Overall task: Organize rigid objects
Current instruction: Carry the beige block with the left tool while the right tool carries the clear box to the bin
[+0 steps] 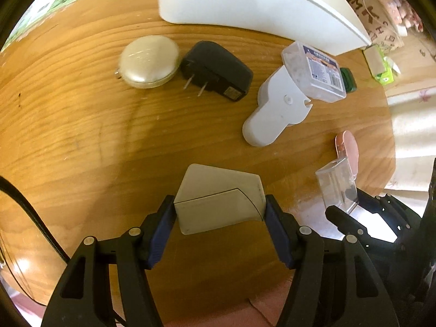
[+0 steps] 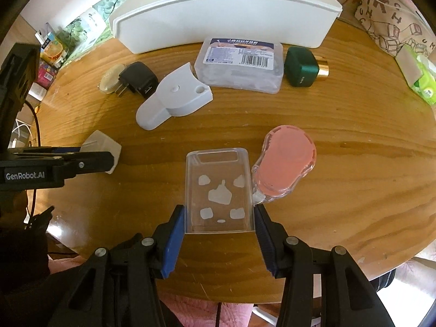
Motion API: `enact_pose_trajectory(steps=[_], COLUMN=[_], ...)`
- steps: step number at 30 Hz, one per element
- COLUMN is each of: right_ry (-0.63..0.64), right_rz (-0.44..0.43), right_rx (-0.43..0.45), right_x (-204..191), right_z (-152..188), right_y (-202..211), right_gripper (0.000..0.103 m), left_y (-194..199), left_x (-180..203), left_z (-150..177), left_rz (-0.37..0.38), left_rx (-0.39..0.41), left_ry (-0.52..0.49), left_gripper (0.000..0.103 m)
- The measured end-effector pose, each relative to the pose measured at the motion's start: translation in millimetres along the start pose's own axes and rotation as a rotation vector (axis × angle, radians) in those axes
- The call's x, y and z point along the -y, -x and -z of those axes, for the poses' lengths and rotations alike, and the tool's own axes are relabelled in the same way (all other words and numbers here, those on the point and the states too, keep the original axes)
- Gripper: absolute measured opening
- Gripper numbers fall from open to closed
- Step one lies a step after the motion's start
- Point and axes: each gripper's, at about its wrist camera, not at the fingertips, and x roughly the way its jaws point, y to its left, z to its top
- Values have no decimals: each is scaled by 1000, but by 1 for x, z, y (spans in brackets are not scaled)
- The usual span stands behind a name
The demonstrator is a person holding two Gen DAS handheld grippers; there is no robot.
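Note:
My left gripper (image 1: 219, 209) is shut on a small white box (image 1: 218, 201), held just above the wooden table (image 1: 81, 125); it shows in the right wrist view (image 2: 102, 154) too. My right gripper (image 2: 219, 222) is shut on a clear plastic case (image 2: 218, 190) with white shapes on it, also seen in the left wrist view (image 1: 338, 188). A pink clear-cased item (image 2: 286, 167) lies touching the case's right side.
A white storage bin (image 2: 218, 16) stands at the table's back. In front of it lie a clear labelled box (image 2: 239, 62), a green and gold item (image 2: 302, 66), a white holder (image 2: 174, 99), a black plug adapter (image 1: 215, 70) and a round cream disc (image 1: 148, 61).

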Motion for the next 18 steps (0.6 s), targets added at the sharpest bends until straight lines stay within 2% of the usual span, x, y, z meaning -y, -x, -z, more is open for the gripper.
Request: enact_pose_trajectory(steps=[6, 11, 14, 15, 18], right_ry=[30, 58, 83, 91, 107], right_rz=[-3, -7, 6, 10, 19], right_rx=[38, 87, 129, 145, 188], right_x=[-3, 8, 10, 12, 16], right_z=[-12, -18, -25, -29, -42], right_y=[21, 49, 68, 75, 93], right_gripper=[50, 50, 50, 50, 50], left_y=[27, 48, 58, 53, 68], left_x=[-17, -9, 9, 31, 46], left_z=[12, 15, 6, -3, -8], left_rz=[2, -5, -11, -15, -28], left_rx=[41, 92, 134, 146, 197], left_ry=[2, -20, -46, -54, -88], left_gripper=[67, 67, 67, 67, 67])
